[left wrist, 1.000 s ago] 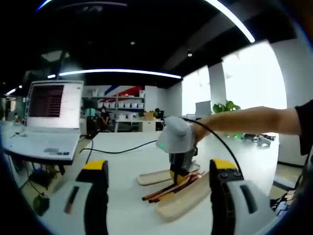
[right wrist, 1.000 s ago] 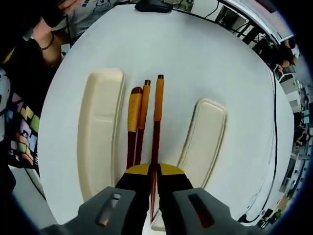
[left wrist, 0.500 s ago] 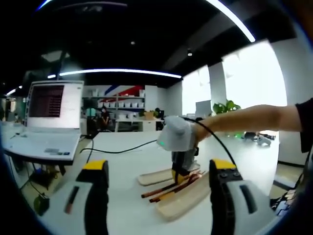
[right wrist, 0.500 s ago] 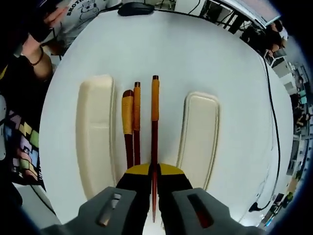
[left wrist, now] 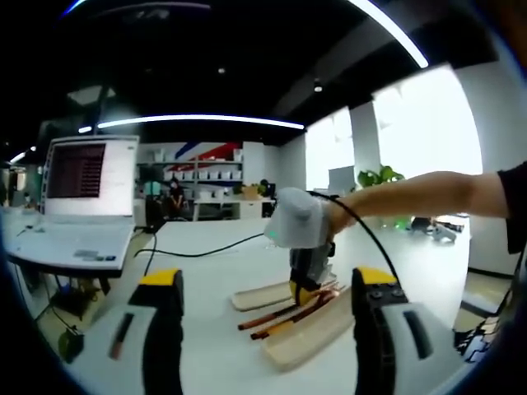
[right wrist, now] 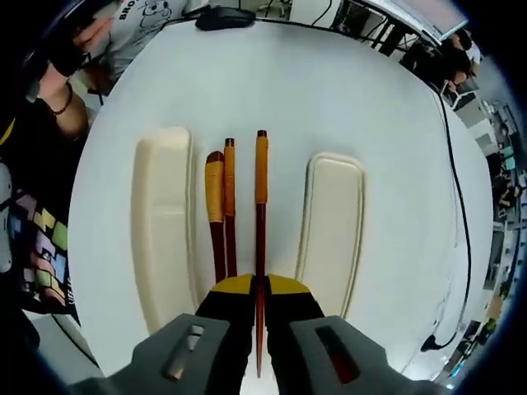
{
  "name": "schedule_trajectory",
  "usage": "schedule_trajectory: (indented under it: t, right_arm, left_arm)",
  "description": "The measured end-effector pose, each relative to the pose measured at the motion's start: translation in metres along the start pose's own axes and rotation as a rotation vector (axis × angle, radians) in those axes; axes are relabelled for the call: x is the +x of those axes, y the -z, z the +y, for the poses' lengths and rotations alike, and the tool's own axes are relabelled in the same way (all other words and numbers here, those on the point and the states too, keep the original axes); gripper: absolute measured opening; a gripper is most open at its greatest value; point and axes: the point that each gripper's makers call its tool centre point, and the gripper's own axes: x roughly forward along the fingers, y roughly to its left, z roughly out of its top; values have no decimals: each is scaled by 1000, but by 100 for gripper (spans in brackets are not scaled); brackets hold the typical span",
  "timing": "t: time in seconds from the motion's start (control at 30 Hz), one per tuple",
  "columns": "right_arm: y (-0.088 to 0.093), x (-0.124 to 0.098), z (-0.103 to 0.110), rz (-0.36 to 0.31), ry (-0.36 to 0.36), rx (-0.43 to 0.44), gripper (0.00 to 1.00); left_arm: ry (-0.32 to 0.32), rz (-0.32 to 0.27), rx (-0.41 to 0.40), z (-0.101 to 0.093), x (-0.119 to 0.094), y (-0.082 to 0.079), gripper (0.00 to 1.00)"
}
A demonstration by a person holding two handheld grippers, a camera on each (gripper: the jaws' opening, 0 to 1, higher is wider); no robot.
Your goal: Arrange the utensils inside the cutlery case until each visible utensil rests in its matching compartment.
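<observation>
Right gripper view: the right tongs point(right wrist: 257, 298) are closed narrow on one chopstick point(right wrist: 260, 230), which passes between the two jaws and points forward, away from them.
Other utensils: just left of the held chopstick, ahead of these tongs, lie a second chopstick point(right wrist: 230, 206) and a spoon point(right wrist: 216, 206), side by side and almost touching each other.
Case halves: one cream tray point(right wrist: 161, 222) lies left of the tongs and one cream tray point(right wrist: 331, 226) lies right of them; both look empty, and all three utensils are between them on the white counter point(right wrist: 329, 90).
Left gripper view: the left tongs point(left wrist: 263, 329) stand wide apart and hold nothing; beyond them, between the two jaws, the right tongs point(left wrist: 303, 290) hang over the trays.
Step in hand: I judge the held chopstick must now go into a tray.
How to do it well: keep the stick parallel to the long side of the tray, bring it low over the slot, and let go only when it rests flat; the grip is near one end, so the far end may dip.
Look of the things: dark red-brown sticks with orange handle parts; the spoon handle is yellow-orange.
Compartments: I cannot tell from here which slot fits which utensil.
</observation>
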Motion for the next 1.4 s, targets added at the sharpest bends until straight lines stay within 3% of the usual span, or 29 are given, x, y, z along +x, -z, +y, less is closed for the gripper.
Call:
schedule_trajectory:
  t: [0.67, 1.13, 1.23, 1.4]
  right_arm:
    - [-4, -26, 3, -46, 11, 30, 1]
    - [-2, -44, 18, -84, 17, 45, 1]
    - [-6, -51, 25, -125, 1, 68, 1]
    - [-5, -55, 38, -133, -6, 49, 1]
  left_arm:
    - [-10, 10, 0, 3, 0, 2, 88]
    - [-14, 24, 7, 3, 1, 5, 88]
    - [-13, 20, 7, 3, 0, 5, 88]
    - [-16, 21, 6, 4, 1, 5, 88]
